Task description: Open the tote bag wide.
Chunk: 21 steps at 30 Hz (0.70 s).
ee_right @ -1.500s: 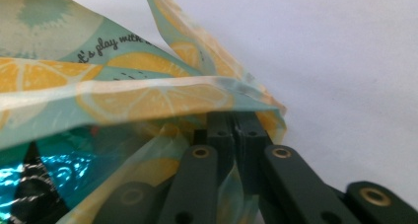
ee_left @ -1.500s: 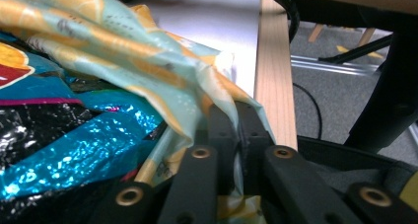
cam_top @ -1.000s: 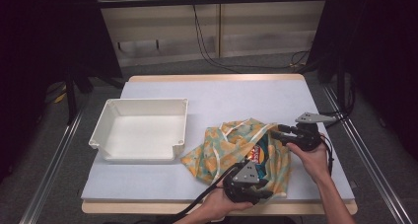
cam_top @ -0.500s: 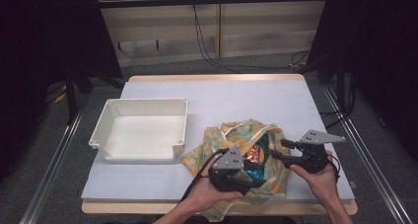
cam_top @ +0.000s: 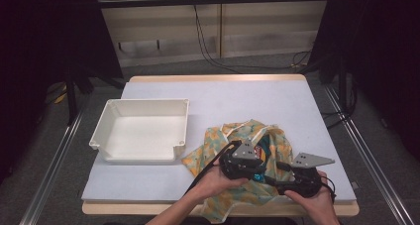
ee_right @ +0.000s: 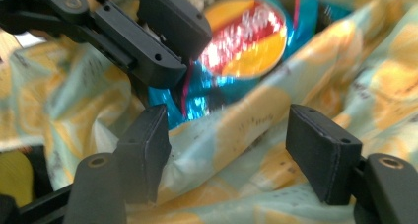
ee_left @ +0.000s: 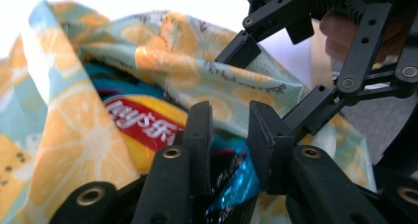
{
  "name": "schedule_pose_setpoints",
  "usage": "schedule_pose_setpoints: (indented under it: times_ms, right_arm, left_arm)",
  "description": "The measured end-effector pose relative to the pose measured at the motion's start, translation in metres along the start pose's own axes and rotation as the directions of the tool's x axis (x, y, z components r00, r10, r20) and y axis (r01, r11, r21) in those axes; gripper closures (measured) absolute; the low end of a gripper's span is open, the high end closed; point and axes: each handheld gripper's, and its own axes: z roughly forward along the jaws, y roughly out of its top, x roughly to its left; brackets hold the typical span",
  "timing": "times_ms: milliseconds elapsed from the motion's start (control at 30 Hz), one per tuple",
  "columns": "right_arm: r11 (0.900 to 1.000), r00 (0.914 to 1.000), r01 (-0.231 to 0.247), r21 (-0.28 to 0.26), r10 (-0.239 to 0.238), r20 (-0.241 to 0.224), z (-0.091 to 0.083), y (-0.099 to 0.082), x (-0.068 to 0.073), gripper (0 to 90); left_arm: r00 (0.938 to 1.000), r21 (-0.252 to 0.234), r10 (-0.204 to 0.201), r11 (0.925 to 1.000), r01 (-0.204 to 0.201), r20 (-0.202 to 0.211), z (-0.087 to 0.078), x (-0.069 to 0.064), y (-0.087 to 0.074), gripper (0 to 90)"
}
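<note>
Grippers work a lemon-print cloth bag [cam_top: 225, 153] right of the white tray [cam_top: 101, 140]: left gripper [ee_left: 229, 135] nearly closed on a chip packet [ee_left: 143, 128], right gripper [ee_right: 229, 145] spread at the rim; a firm pinch suits pulling.

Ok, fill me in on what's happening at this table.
A person works two hand-held grippers at a lemon-print cloth bag lying on the table. The left gripper is nearly closed around the blue chip packet inside the bag. The right gripper is open beside the bag's edge. A white tray sits empty nearby.
</note>
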Motion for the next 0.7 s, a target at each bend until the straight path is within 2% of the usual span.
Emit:
schedule_pose_setpoints:
  times_ms: [67,133,200,233,300,333,400,500,567,667,700]
  right_arm:
    - [0.9996,1.0,0.003,0.028,-0.003,0.008,0.003,-0.004,0.0,42.1]
    - [0.9994,0.9999,-0.002,0.035,0.001,0.011,0.002,-0.007,-0.001,56.8]
    - [0.9992,0.9999,-0.011,0.038,0.011,-0.007,0.0,-0.009,-0.003,71.6]
    - [0.9991,0.9999,-0.008,0.042,0.008,-0.014,0.0,-0.01,-0.002,78.1]
    - [0.999,0.9999,0.005,0.045,-0.004,-0.016,-0.001,-0.013,0.0,86.8]
    - [0.9991,0.9999,0.002,0.041,-0.001,-0.016,-0.003,-0.014,0.001,89.3]
    - [0.9992,0.9997,-0.013,0.039,0.014,-0.019,-0.004,-0.015,0.0,89.8]
    - [0.9992,0.9999,-0.008,0.04,0.009,-0.008,-0.007,-0.017,0.001,90.0]
    - [0.9993,0.9999,-0.013,0.035,0.014,-0.004,-0.01,-0.02,0.002,89.9]
    - [0.9995,0.9998,-0.019,0.024,0.019,0.008,-0.016,-0.025,0.001,89.9]
    - [0.9997,0.9997,-0.02,0.015,0.019,0.016,-0.018,-0.027,0.001,89.8]
  left_arm:
    - [0.9999,0.009,0.013,0.9999,-0.013,0.009,0.001,-0.002,-0.001,68.7]
    - [0.9992,0.024,0.04,0.9989,-0.04,0.003,0.001,-0.005,-0.001,68.7]
    - [0.9984,0.027,0.057,0.998,-0.057,-0.004,0.003,-0.006,0.0,69.0]
    - [0.9984,0.024,0.055,0.9982,-0.056,0.007,0.003,-0.007,0.001,70.8]
    - [0.9973,0.006,0.068,0.9976,-0.068,0.028,0.004,-0.007,0.002,80.0]
    - [0.9968,0.014,0.073,0.9972,-0.074,0.032,0.005,-0.006,0.003,82.6]
    - [0.9966,0.011,0.077,0.9969,-0.078,0.028,0.006,-0.008,0.006,82.6]
    - [0.9954,0.02,0.093,0.9954,-0.093,0.021,0.009,-0.01,0.01,80.7]
    - [0.9957,0.054,0.09,0.9944,-0.091,0.023,0.013,-0.008,0.008,77.4]
    - [0.9967,0.065,0.078,0.9947,-0.079,0.019,0.019,-0.007,0.0,74.9]
    - [0.9969,0.083,0.078,0.9934,-0.079,0.011,0.02,-0.007,-0.002,74.2]
